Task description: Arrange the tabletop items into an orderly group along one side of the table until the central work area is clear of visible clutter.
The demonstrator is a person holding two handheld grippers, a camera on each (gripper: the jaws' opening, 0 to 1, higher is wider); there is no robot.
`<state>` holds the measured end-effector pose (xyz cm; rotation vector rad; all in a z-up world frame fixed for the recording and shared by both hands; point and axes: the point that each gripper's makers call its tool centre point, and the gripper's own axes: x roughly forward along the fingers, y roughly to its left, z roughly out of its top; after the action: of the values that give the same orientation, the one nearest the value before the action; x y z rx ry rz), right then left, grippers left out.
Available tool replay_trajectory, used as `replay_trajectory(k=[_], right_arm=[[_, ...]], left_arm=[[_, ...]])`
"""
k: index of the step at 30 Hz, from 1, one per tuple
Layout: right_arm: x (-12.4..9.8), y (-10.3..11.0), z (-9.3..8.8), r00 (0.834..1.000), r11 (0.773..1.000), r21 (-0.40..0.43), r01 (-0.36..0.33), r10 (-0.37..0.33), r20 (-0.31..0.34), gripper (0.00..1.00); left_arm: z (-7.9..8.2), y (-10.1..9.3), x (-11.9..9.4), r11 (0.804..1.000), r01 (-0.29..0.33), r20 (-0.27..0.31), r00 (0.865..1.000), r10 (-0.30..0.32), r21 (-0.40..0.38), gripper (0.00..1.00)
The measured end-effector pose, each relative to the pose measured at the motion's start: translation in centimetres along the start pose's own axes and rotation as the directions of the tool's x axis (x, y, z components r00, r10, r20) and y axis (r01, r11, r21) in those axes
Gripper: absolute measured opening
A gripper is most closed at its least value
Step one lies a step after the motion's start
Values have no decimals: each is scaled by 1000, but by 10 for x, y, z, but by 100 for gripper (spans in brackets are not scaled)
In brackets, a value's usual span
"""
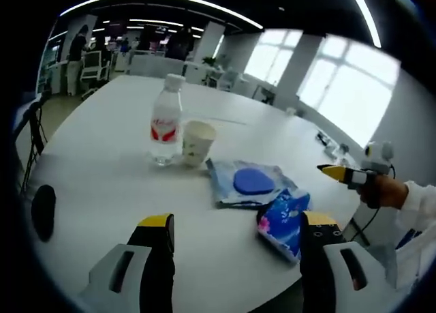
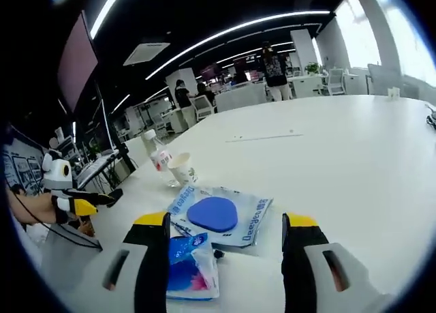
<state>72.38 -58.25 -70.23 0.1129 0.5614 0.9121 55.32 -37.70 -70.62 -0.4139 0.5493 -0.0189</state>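
Claws, left point(image 1: 235, 234) and right point(image 2: 225, 238), gape wide over crinkly blue packets point(image 2: 193, 270), clear plastic bottle point(image 1: 165, 122), paper cup point(image 1: 197, 142).

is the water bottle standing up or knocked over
Upright. The water bottle stands on the white table with its white cap on top, next to the paper cup; the right gripper view shows the same.

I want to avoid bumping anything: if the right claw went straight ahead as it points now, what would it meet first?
Probably the blue snack packet lying by its left jaw, then the clear pouch with the blue disc just beyond. The right claw is open; depth is uncertain.
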Motion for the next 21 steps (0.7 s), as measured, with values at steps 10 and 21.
replay_trajectory(k=[10,21], right_arm=[[-18,-35,-4,1000,999,32,25,-25,6,64],[-27,-54,-13,999,998,56,40,-40,3,63]], left_arm=[[2,-13,7,1000,-17,-1,1000,17,5,72],[-1,-18,15,1000,-16,-6,1000,15,-5,71]])
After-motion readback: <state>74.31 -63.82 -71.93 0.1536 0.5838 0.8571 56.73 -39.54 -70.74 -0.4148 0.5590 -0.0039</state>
